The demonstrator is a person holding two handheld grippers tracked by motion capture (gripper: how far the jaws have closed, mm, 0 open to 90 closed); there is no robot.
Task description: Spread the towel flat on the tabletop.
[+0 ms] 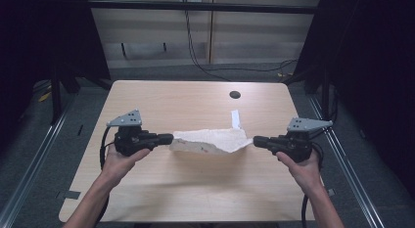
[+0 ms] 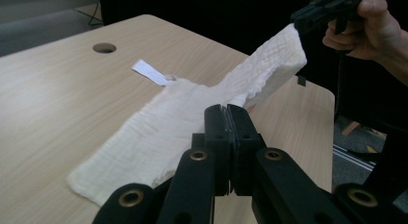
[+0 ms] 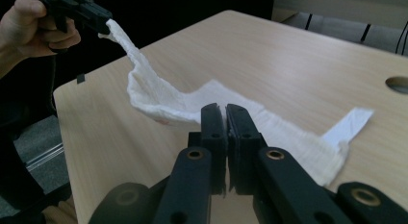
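A white cloth (image 1: 210,140) hangs stretched between my two grippers, its far edge resting on the wooden table (image 1: 161,98). My left gripper (image 1: 171,138) is shut on the cloth's left corner, and the right gripper view has that corner pinched in the left gripper (image 3: 103,17). My right gripper (image 1: 254,141) is shut on the right corner, which the left gripper view has lifted in the right gripper (image 2: 300,19). In each gripper's own view the black jaws stand pressed together, left gripper (image 2: 226,108) and right gripper (image 3: 225,108), with the cloth (image 2: 159,132) (image 3: 163,96) beyond them. A white tag (image 1: 235,119) sticks out from the cloth's far edge.
A round cable hole (image 1: 235,95) sits in the table beyond the cloth. Metal rails (image 1: 44,135) run along the floor on both sides. Dark curtains flank the table, and a cable hangs down the back wall (image 1: 193,47).
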